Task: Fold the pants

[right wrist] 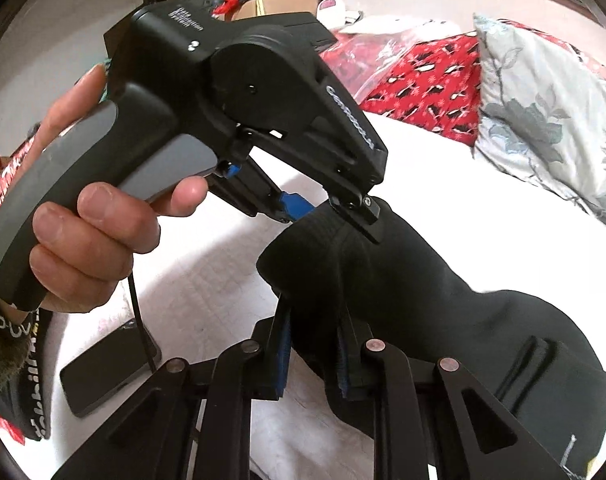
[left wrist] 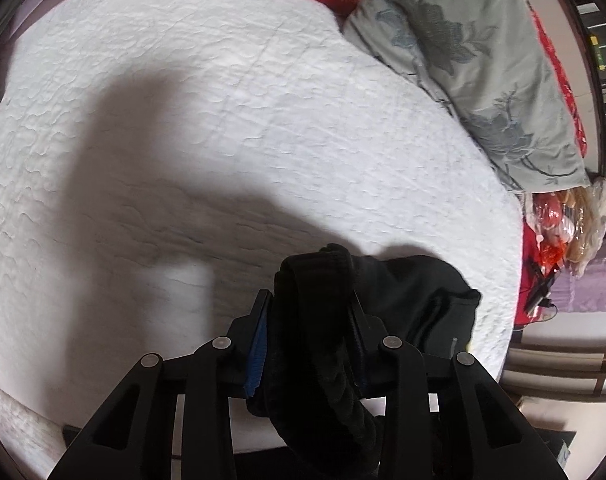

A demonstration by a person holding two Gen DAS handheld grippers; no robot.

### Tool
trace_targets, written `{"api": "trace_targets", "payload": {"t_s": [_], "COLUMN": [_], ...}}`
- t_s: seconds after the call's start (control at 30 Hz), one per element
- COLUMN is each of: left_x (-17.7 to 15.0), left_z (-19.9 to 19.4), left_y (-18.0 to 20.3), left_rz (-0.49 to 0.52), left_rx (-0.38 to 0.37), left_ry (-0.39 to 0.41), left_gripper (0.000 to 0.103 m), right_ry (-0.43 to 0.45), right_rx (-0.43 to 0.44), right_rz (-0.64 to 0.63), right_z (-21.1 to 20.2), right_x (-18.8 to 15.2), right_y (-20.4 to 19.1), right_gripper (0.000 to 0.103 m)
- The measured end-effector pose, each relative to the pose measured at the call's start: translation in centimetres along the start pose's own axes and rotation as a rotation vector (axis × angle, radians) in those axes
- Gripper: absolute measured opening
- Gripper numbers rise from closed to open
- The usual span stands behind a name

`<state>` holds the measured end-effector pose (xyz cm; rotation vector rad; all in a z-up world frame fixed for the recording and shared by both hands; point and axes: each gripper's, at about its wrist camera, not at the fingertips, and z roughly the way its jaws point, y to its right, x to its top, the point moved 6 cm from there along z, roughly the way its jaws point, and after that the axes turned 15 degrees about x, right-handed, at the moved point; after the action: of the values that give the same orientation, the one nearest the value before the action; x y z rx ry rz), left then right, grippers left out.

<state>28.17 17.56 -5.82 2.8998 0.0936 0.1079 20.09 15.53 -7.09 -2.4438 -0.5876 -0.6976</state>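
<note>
Pants: your black pants (right wrist: 443, 320) are bunched up and held over the white bed (left wrist: 223, 120), near its front edge.

Left gripper: your left gripper (left wrist: 309, 300) is squeezed tight on a thick fold of the pants (left wrist: 323, 320). The fold fills the gap between the blue pads (left wrist: 259, 356) and sticks out past the tips.

Right gripper: your right gripper (right wrist: 315, 328) is also clamped on the pants. The cloth sits between its two fingers and bulges up above them.

How close: in the right view your left gripper (right wrist: 335, 212) bites the same bunch just above the right one. The two grips are very near each other.

Which way: from the fingers the pants run off to the right and lie on the bed there. That is the long way of the cloth. The far end is flatter, with a stitched edge you can see.

Only in the left view: the pants end close to the right edge of the bed. A big shadow lies on the cover.

Only in the right view: your left hand (right wrist: 91, 240) wraps the grey handle. A phone (right wrist: 107, 368) lies flat on the bed near the front left edge.

Both views: a grey flower pillow (left wrist: 475, 72) and red cloth (right wrist: 431, 92) sit at the far edge of the bed.
</note>
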Motion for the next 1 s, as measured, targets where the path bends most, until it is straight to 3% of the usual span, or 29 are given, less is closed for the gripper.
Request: {"api": "trace_targets", "payload": {"t_s": [0.23,0.5,0.67,0.8,0.87,0.93,1.0], "left_x": [-0.7,-1.5,-2.3,-4.1,-4.5,-4.4,-4.5], "left_z": [-1.8,-2.1,0.1,4.0,5.9,7.2,7.2], "left_y": [3.7,10.7,16.7,21.8,23.5,25.0,25.5], "left_rz": [0.044,0.108,0.159,0.221,0.239,0.271,0.288], "left_rx": [0.008,0.035,0.042,0.075,0.100,0.151,0.151], "left_ry": [0.006,0.004,-0.027,-0.071,-0.087,-0.073,-0.051], "left_gripper": [0.033,0.033,0.034,0.034,0.036,0.051,0.061], "right_ry": [0.055,0.122,0.173,0.200,0.207,0.213,0.209], "right_rx": [-0.014,-0.032,-0.035,-0.030,-0.033,-0.031,-0.003], "right_rz": [0.024,0.091,0.209,0.377,0.480,0.578,0.677], "right_z": [-3.9,-8.9,-12.5,-15.6,-16.7,-17.4,-17.7], "right_x": [-0.2,-1.3,-3.0,-6.3,-8.6,-11.2,-13.2], "right_y": [1.2,3.8,7.6,12.1,14.7,16.7,18.2], "right_gripper": [0.018,0.018,0.018,0.019,0.022,0.022,0.022]}}
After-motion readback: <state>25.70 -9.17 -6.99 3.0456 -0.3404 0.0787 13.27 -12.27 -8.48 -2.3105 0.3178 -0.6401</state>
